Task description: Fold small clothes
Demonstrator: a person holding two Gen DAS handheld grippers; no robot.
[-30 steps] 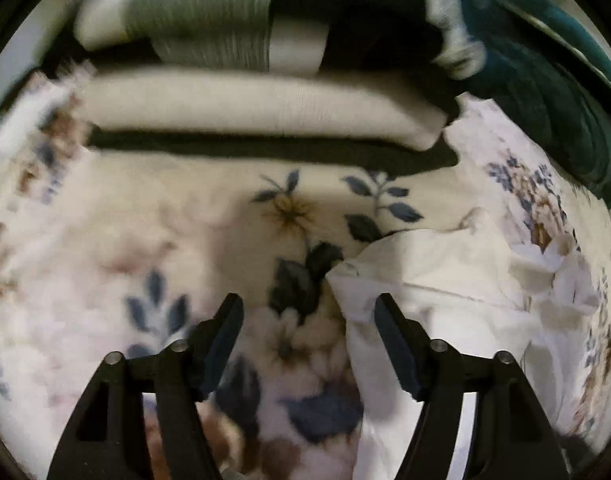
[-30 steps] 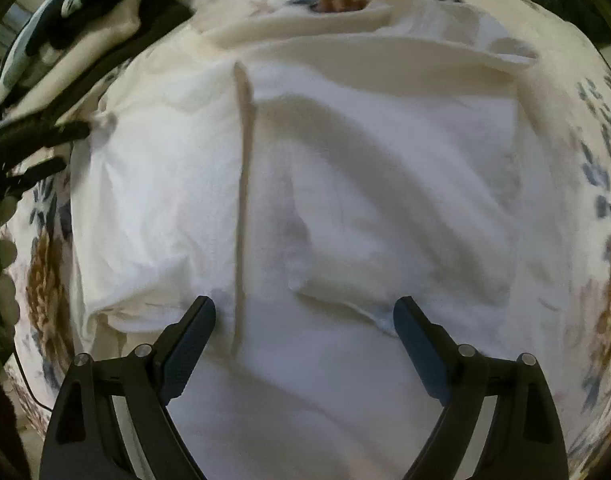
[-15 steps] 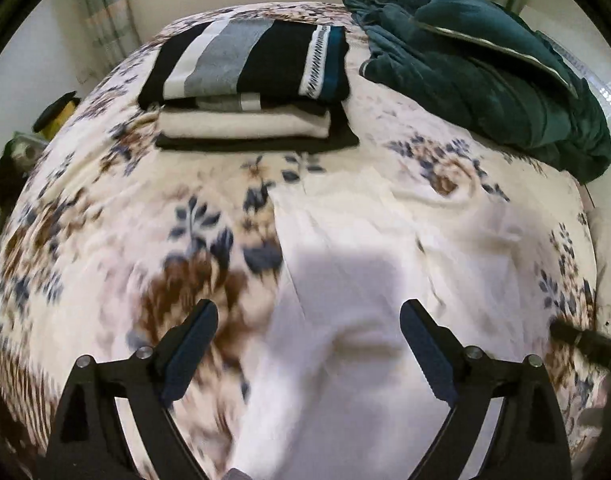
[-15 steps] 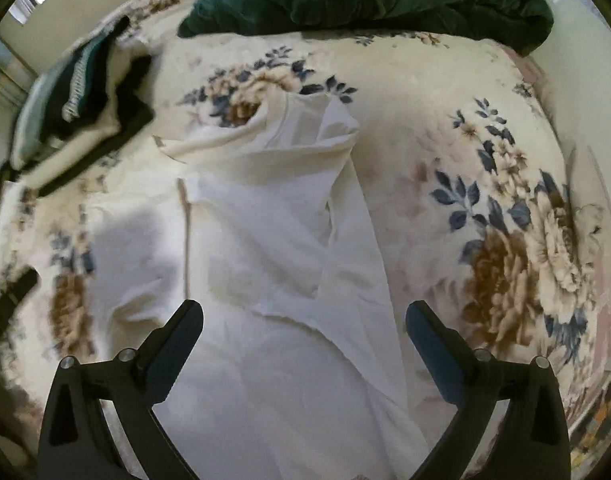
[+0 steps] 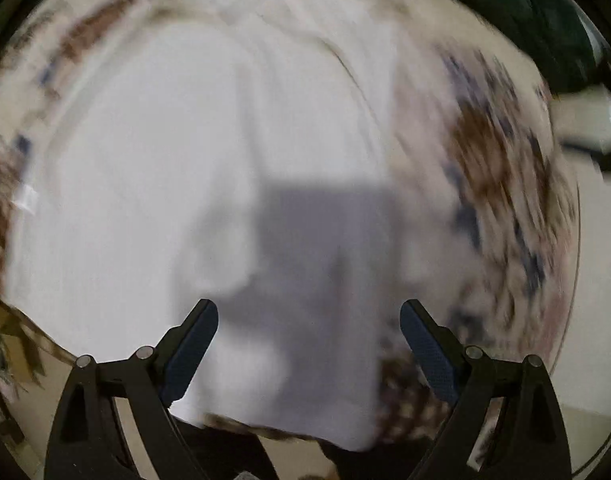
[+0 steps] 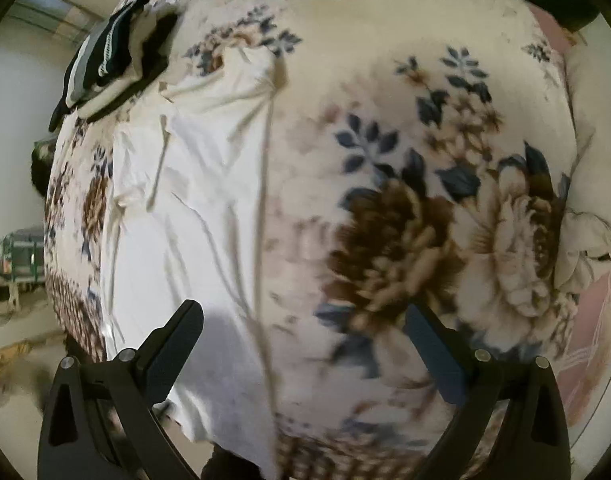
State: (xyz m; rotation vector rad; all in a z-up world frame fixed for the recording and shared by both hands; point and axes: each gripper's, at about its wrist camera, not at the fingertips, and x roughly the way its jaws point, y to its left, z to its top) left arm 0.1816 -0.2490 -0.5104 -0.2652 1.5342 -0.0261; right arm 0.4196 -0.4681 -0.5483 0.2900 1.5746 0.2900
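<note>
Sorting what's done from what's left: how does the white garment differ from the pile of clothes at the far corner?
The white garment lies spread out flat in a single piece; the pile of clothes is folded and stacked. The garment is plain white; the pile mixes dark, grey-striped and cream pieces. Both rest on the floral blanket.

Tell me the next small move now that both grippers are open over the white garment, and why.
Probably bring the left gripper down onto the near hem of the white garment and pinch it. Both grippers are open and hold nothing, the right gripper hovers mostly over the floral blanket, and the garment lies spread out lengthwise, apparently unfolded.
</note>
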